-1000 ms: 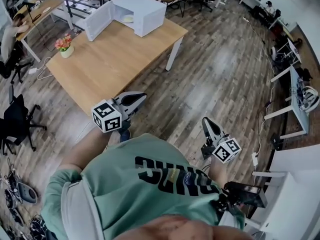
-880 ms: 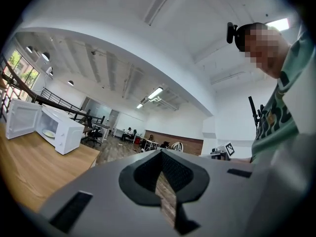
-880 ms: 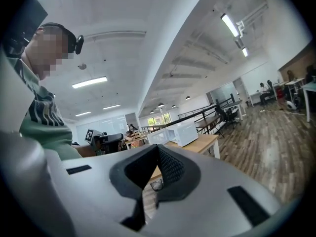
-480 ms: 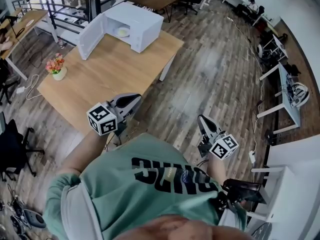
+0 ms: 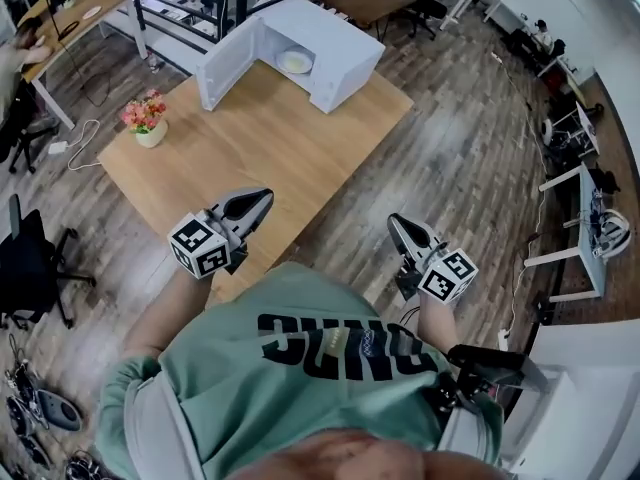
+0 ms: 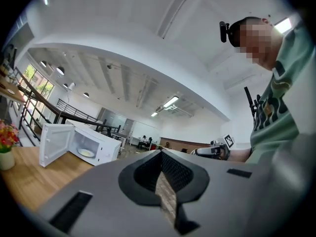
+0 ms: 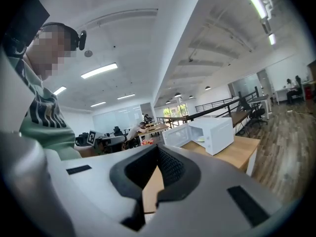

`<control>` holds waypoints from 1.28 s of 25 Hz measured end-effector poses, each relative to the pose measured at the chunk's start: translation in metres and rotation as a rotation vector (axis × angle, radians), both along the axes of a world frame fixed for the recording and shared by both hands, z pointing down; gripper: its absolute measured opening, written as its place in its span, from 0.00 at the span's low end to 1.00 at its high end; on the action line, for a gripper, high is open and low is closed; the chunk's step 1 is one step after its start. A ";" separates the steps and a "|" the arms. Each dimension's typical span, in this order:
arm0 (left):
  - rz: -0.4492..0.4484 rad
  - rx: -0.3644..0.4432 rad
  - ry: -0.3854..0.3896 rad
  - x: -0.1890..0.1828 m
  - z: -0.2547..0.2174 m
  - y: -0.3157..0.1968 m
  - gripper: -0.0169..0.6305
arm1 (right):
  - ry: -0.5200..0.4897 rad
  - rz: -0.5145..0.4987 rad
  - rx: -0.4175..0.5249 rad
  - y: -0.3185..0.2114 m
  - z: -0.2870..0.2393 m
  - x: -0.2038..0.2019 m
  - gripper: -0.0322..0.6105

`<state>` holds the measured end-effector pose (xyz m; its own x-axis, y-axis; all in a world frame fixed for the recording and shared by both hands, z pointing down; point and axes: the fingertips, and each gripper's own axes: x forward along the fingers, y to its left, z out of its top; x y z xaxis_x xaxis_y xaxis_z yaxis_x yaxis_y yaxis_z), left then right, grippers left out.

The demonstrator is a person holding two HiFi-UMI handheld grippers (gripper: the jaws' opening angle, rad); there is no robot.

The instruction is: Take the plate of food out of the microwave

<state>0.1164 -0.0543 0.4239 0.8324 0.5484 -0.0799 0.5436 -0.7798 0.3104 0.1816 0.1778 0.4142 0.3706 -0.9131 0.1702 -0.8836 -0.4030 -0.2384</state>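
Drawn nearer to the wooden table (image 5: 260, 138) than a second ago, with the boxy white microwave (image 5: 340, 48) shifted toward centre. Inside it, past the wide-swung door (image 5: 228, 63): the pale round plate of food (image 5: 294, 62). Holding nothing, fingers together on left gripper (image 5: 260, 199) and right gripper (image 5: 398, 226), well short. Best to step closer, part fingers, pinch the smooth rim level

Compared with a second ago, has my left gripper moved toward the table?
Yes. The left gripper was over floor beside the near corner of the wooden table; now it overlaps its near edge.
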 end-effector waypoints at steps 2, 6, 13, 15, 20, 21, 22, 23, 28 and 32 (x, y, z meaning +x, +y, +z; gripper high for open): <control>-0.044 0.006 -0.005 -0.002 0.005 -0.018 0.03 | 0.001 -0.046 -0.003 -0.021 0.003 0.011 0.06; -0.125 -0.007 -0.050 0.001 0.019 -0.047 0.03 | -0.005 -0.130 0.003 -0.058 0.006 0.031 0.06; -0.241 0.050 -0.059 0.035 0.017 -0.040 0.03 | -0.065 -0.297 0.022 -0.089 0.031 0.092 0.06; -0.309 0.083 -0.068 0.051 0.015 -0.037 0.03 | -0.078 -0.373 0.044 -0.097 0.035 0.124 0.06; -0.527 0.051 -0.104 0.084 0.015 -0.035 0.03 | -0.103 -0.584 0.065 -0.125 0.039 0.191 0.06; -0.556 0.040 -0.110 0.089 0.015 -0.032 0.03 | -0.094 -0.628 0.064 -0.130 0.039 0.201 0.06; -0.580 0.035 -0.116 0.096 0.014 -0.029 0.03 | -0.089 -0.662 0.065 -0.135 0.039 0.211 0.06; -0.601 0.034 -0.122 0.103 0.014 -0.027 0.03 | -0.092 -0.688 0.068 -0.140 0.040 0.222 0.06; -0.697 0.067 -0.162 0.109 0.011 -0.012 0.03 | -0.180 -0.796 0.067 -0.162 0.070 0.243 0.06; -0.789 0.088 -0.168 0.077 0.010 -0.025 0.03 | -0.193 -0.889 0.036 -0.200 0.082 0.221 0.06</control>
<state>0.1932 -0.0789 0.4337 0.9737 -0.2063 0.0970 -0.2249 -0.9395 0.2585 0.4022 -0.0219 0.4964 -0.5045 -0.8547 0.1223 -0.8086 0.4181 -0.4141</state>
